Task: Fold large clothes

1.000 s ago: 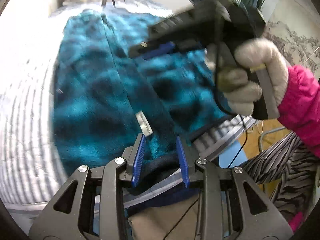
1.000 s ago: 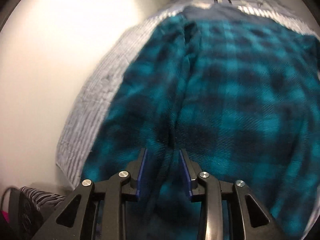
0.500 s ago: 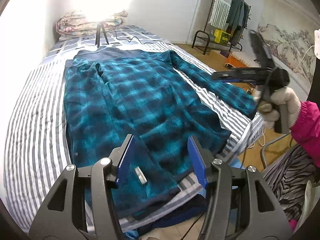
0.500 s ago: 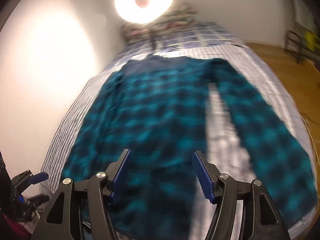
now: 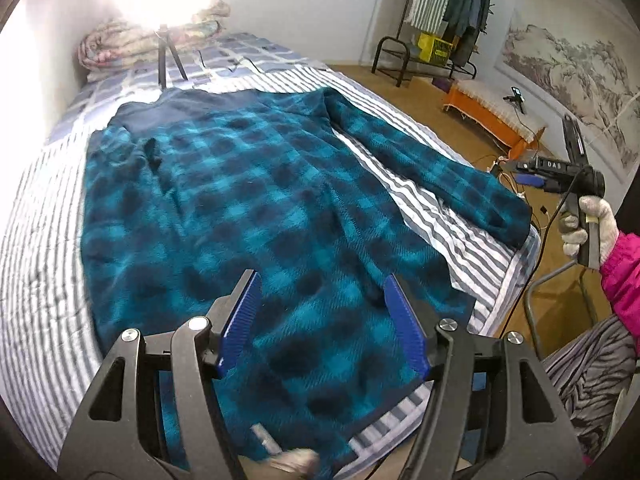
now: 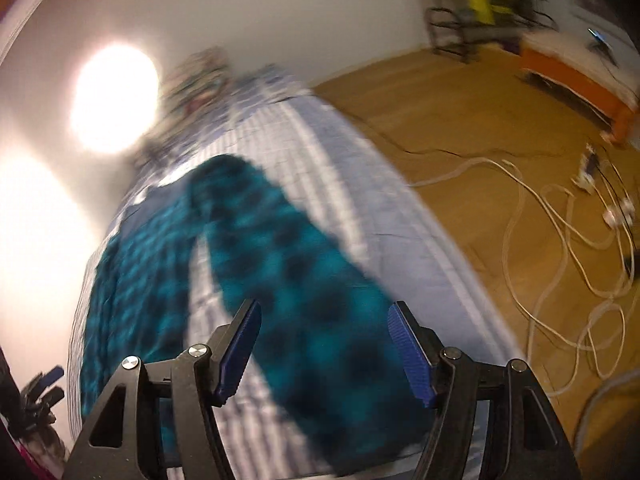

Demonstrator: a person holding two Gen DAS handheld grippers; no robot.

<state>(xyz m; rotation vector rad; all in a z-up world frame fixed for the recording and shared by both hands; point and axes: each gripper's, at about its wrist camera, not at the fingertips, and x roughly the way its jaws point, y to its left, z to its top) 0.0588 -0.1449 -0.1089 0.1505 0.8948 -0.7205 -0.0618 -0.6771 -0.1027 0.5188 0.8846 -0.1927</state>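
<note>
Teal-and-black plaid fleece, a big shirt-like garment, lies spread flat along the striped bed, collar end far from me and hem at the near edge. Starting on the left, my left gripper hangs over the hem; its jaws have just been opening, now spread, nothing between the pads. Moving right, the one free sleeve runs lengthwise down the bed's right side, parted from the body by a strip of bare sheet, cuff toward me. My right gripper, in a gloved hand, sits directly above that cuff end, jaws just opened wide and empty. I judge the sleeve is the right hand's job: it is far nearer, and the fold goes leftward across the body.
</note>
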